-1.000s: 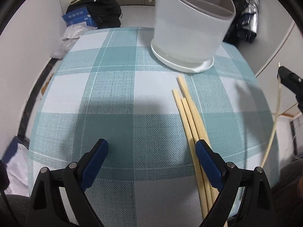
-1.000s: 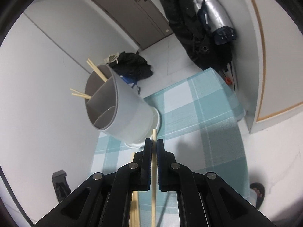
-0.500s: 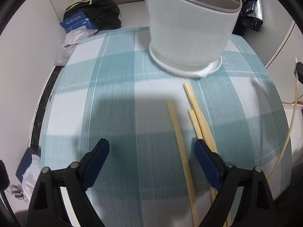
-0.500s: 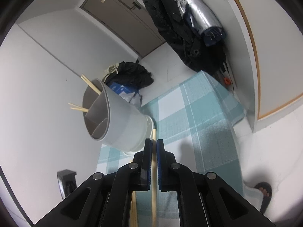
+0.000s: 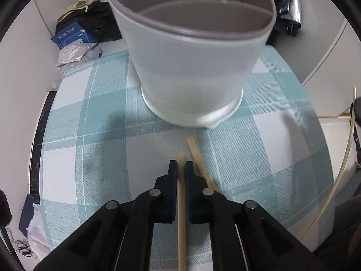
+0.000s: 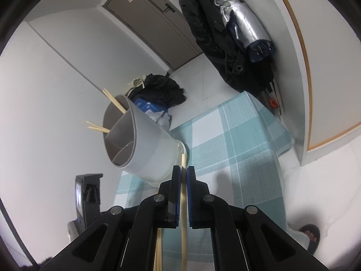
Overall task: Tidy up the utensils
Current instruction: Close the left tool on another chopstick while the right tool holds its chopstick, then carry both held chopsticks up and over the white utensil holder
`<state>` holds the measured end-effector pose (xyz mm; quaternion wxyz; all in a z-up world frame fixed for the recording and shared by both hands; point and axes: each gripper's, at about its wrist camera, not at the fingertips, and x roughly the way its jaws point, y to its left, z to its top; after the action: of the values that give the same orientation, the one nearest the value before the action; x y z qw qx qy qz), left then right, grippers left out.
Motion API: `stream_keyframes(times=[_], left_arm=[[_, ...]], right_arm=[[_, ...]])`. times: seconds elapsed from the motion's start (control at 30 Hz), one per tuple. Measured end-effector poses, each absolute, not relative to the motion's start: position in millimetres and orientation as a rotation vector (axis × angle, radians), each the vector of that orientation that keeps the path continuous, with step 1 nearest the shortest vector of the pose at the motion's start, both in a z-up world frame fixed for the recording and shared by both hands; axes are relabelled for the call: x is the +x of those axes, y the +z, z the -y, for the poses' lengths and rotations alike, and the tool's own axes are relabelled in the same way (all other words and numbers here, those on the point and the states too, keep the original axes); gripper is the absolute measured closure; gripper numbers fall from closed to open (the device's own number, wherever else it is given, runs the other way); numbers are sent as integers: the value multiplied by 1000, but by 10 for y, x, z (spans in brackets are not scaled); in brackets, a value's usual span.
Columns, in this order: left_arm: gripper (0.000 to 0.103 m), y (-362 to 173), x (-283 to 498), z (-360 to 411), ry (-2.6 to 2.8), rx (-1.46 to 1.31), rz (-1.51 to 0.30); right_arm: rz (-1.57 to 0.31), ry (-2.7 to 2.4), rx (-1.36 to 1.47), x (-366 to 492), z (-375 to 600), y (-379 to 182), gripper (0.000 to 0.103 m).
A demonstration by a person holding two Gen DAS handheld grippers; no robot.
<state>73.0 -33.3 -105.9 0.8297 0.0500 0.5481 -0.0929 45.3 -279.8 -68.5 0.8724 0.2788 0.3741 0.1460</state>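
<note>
Checked teal-and-white cloth [image 5: 94, 158] covers the table; white walls, a grey door [image 6: 153, 20] and dark coats [image 6: 214, 33] hanging at 1 o'clock form the background in the right wrist view. Left gripper [image 5: 181, 169]: jaws have just been closing and now clamp one chopstick [image 5: 181, 214], whose tip shows just past the pads. Two further loose chopsticks [image 5: 195, 155] lie on the cloth just beside it, toward 1 o'clock, pointing at the holder. Holder [image 5: 191, 67]: white, divided into compartments, standing on the cloth at 12 o'clock of the left gripper, near the loose pair but apart from them. Right gripper [image 6: 184, 174]: jaws pressed together on a second stick [image 6: 183, 203], held off the cloth. From this view the holder sits at 10 o'clock, and four sticks [image 6: 114, 100] lean out of its far compartments. A sandalled foot [image 6: 310, 234] shows on the floor at 4 o'clock.
</note>
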Motion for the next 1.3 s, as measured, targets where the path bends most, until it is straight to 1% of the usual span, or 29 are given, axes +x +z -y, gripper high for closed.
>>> stream_keyframes(times=[0.07, 0.2, 0.43, 0.53, 0.67, 0.93, 1.07, 1.3], left_arm=[[101, -970, 705, 315, -202, 70, -1126], [101, -662, 493, 263, -225, 1, -981], [101, -168, 112, 189, -259, -62, -750], [101, -115, 130, 133, -264, -96, -719], [101, -89, 185, 19, -266, -124, -694], [101, 69, -9, -24, -315, -160, -658], [101, 94, -24, -7, -327, -157, -676], [101, 150, -75, -7, -348, -118, -699]], right_arm=[[-770, 322, 573, 429, 2768, -661, 99], [-729, 353, 523, 337, 2653, -573, 99], [-636, 405, 363, 85, 2294, -374, 99], [-595, 406, 289, -15, 2150, -283, 99], [-606, 352, 239, -91, 2001, -264, 99], [-549, 324, 199, -205, 1872, -119, 99], [-563, 349, 198, -256, 1767, -135, 99], [-529, 332, 201, -328, 1718, -71, 99]])
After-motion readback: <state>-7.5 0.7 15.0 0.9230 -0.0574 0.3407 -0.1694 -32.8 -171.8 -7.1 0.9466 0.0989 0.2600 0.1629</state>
